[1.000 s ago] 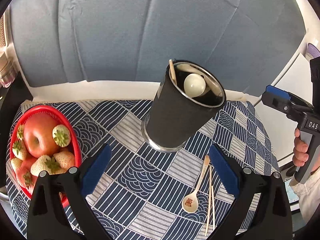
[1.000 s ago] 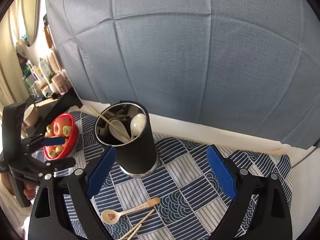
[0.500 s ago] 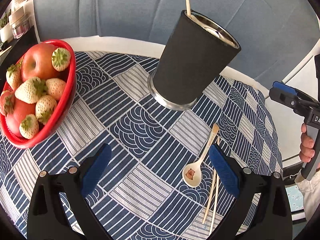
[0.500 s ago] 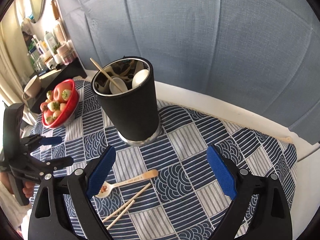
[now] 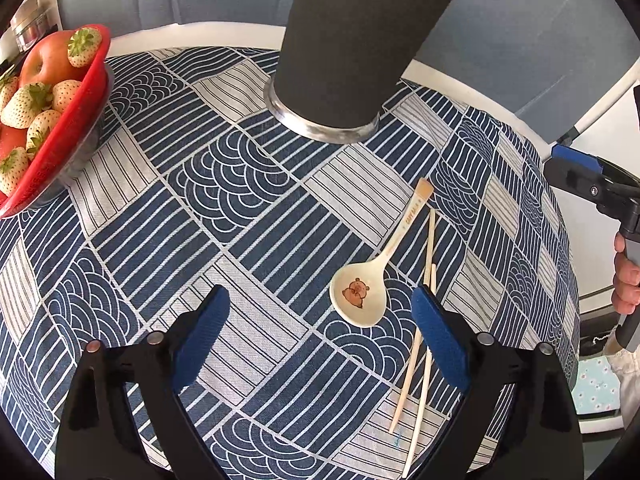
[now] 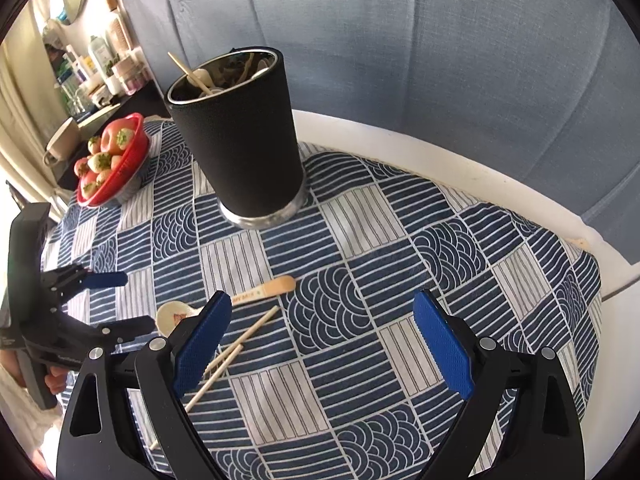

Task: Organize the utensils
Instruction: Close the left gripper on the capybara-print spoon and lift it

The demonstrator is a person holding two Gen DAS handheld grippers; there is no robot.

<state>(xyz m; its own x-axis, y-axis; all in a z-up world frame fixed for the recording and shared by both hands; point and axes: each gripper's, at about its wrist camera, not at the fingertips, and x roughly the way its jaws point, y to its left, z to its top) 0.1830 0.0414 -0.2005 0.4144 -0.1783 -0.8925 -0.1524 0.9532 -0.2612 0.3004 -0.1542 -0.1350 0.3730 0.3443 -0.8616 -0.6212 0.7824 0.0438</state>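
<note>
A cream spoon [image 5: 360, 296] with a bear print and a pair of wooden chopsticks [image 5: 416, 360] lie on the blue patterned tablecloth [image 5: 240, 208]. My left gripper [image 5: 320, 332] hovers low over them, its jaws closing. The spoon's bowl lies just ahead between the fingers, untouched. A tall black utensil cup [image 6: 244, 140] holds spoons and a chopstick. My right gripper [image 6: 320, 340] is open over bare cloth, with the chopsticks [image 6: 240, 344] and spoon handle [image 6: 264, 290] by its left finger. The left gripper [image 6: 128, 304] appears at the left edge of the right wrist view.
A red bowl [image 5: 76, 128] of apples and strawberries stands at the table's left side. The round table's white rim [image 6: 440, 156] meets a blue upholstered backrest behind. The right gripper [image 5: 580, 176], held by a hand, is at the right edge. Shelves with bottles stand far left.
Both grippers have come down closer to the tablecloth. The cup's rim has slid out of the top of the left wrist view. The left jaws have narrowed slightly.
</note>
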